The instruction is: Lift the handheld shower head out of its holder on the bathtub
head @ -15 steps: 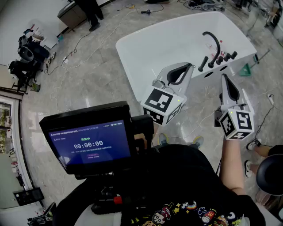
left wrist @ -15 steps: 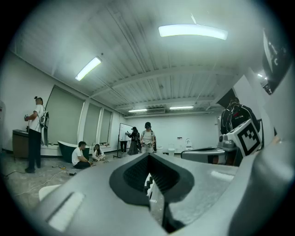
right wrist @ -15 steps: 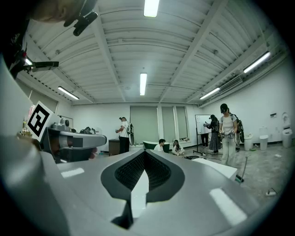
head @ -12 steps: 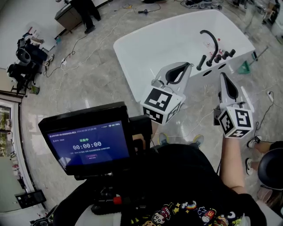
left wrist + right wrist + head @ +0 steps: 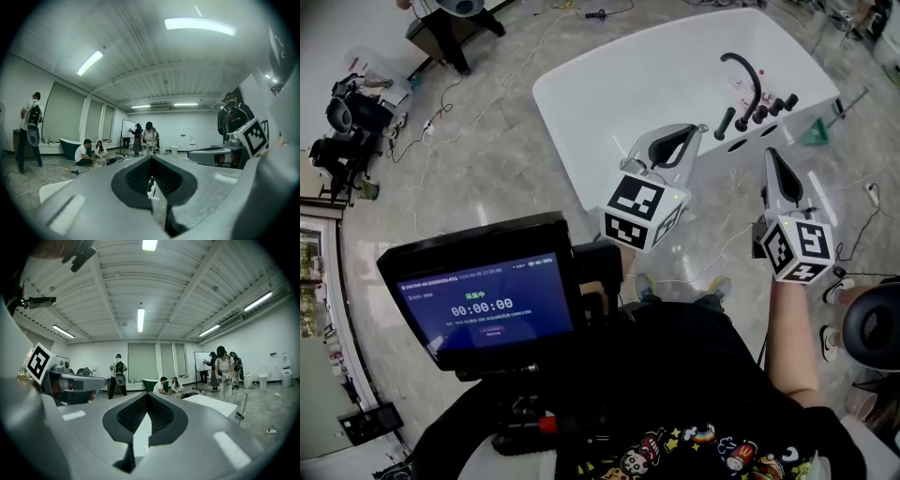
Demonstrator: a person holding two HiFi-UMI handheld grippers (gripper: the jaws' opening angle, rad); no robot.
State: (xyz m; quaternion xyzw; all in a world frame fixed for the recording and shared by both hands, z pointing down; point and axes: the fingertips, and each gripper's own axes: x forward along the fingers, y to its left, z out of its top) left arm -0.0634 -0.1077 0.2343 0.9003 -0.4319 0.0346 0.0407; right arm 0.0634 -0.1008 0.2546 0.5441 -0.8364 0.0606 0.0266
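The white bathtub point(image 5: 619, 84) lies ahead in the head view. On its right deck stand a black arched faucet point(image 5: 746, 73), black knobs point(image 5: 773, 106) and the black handheld shower head point(image 5: 725, 123), upright in its holder. My left gripper point(image 5: 698, 129) hangs just short of the tub rim, a little left of the shower head, jaws together on nothing. My right gripper point(image 5: 769, 155) is below the knobs, off the tub, also shut and empty. Both gripper views point(image 5: 151, 183) point(image 5: 146, 416) point across the room and miss the shower head.
A monitor point(image 5: 487, 295) on the chest rig fills the lower left of the head view. Cables run over the marble floor point(image 5: 487, 159), and equipment point(image 5: 342, 122) stands at the left. A green object point(image 5: 816, 134) lies by the tub's right end. Several people point(image 5: 164, 385) are in the room.
The head view has drifted, so the tub sits slightly higher and further left in frame. Both grippers keep about the same place beside the tub and stay shut.
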